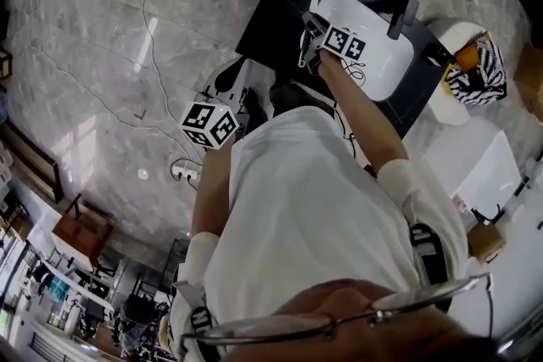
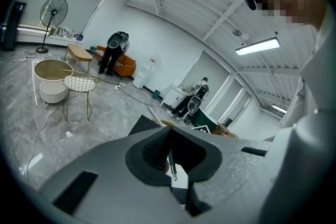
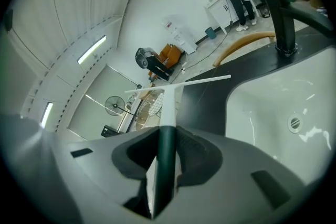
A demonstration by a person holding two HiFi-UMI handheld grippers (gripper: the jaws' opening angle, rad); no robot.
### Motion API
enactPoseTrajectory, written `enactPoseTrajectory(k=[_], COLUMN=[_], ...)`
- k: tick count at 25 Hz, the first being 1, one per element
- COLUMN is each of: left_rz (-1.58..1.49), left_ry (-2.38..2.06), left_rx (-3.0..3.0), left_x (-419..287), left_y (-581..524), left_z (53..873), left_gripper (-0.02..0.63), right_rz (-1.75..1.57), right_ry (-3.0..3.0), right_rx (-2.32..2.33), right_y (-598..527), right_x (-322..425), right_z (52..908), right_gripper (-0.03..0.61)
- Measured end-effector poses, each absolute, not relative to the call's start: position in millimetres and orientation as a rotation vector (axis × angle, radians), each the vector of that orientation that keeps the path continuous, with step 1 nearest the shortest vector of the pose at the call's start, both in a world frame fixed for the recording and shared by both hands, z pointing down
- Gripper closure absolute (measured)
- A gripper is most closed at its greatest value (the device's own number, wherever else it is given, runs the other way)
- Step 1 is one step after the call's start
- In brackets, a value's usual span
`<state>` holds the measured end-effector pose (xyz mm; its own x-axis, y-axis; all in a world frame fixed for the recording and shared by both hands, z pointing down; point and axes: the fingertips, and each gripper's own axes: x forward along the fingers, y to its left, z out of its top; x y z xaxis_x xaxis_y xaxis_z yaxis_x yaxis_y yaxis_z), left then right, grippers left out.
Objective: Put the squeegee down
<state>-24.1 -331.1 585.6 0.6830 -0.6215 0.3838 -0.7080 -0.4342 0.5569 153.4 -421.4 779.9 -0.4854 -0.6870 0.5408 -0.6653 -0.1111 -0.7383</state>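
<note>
Gripping the squeegee point(image 3: 168, 105) by its dark green handle, the right claw point(image 3: 167, 129) has its jaws closed on the stem, which runs straight out ahead between them. My left claw point(image 2: 170, 131) has its jaws together with nothing I would call held.

Just past the right claw's tips the handle gives way to a white shaft. That ends in a thin white blade set crosswise, so the whole thing is a plain T, a little tilted. I judge it light, stiff and slim, so it could roll or slide once freed.

Beyond and below the blade lies the black countertop point(image 3: 207, 94). To the claw's right is the white basin point(image 3: 273, 113), and furthest off on that side stands the black tap point(image 3: 283, 13).

To do this well I would bring the blade down flat onto the countertop ahead of the claw, clear of the basin's rim. I would let the handle touch too, only then part the jaws, and back straight out along the handle.
</note>
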Motion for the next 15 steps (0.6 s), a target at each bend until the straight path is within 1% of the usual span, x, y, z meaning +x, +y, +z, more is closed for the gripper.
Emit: enactPoseTrajectory(k=[6,15], left_rz=[0.177,0.204], left_ry=[-1.011,-1.011], left_rx=[2.163,2.141], left_x=[-17,-13], left_y=[-340,-343], left_z=[593,602], left_gripper=[0.609,0.609], right_rz=[-1.717,-1.737], right_ry=[2.049,1.99], right_rx=[-1.772,-1.915], right_y=[-443,-456], right_x=[164,163], right_z=[820,854], right_gripper=[0.477,0.477])
